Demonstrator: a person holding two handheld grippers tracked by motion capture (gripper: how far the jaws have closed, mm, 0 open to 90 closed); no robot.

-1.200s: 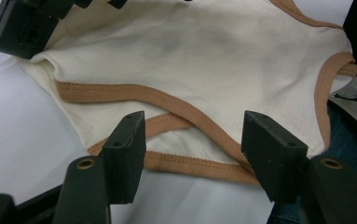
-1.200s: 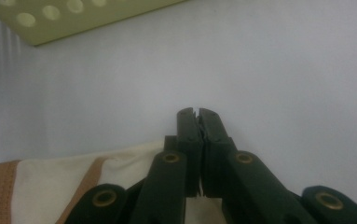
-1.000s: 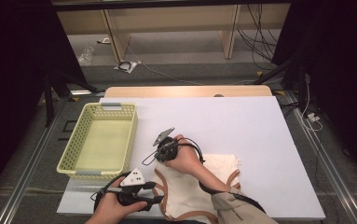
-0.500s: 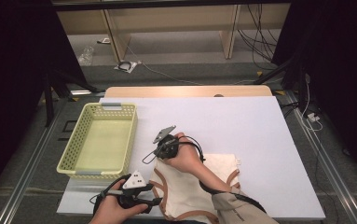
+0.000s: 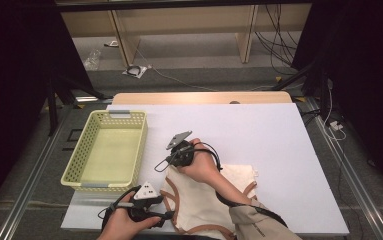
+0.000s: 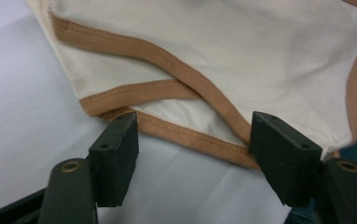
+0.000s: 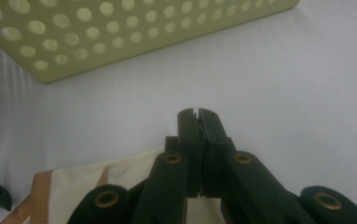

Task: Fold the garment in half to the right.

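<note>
A cream garment (image 5: 204, 200) with brown trim lies on the white table (image 5: 259, 135) at the near edge. My left gripper (image 5: 166, 216) is at its near left side, and its jaws have just been opening. In the left gripper view the left gripper (image 6: 195, 135) is open, its pads standing on either side of the brown-trimmed hem (image 6: 185, 135) without pressing on it. My right gripper (image 5: 166, 162) is at the garment's far left corner, pointing toward the basket. Its jaws (image 7: 197, 114) are pressed together, with cream cloth (image 7: 73, 186) below them. Whether cloth is pinched I cannot tell.
A pale yellow perforated basket (image 5: 139, 145) stands at the left of the table, with its wall (image 7: 120, 32) just ahead of the right gripper. Bare white table stretches to the right and far side. A sleeve (image 5: 259, 222) crosses the garment.
</note>
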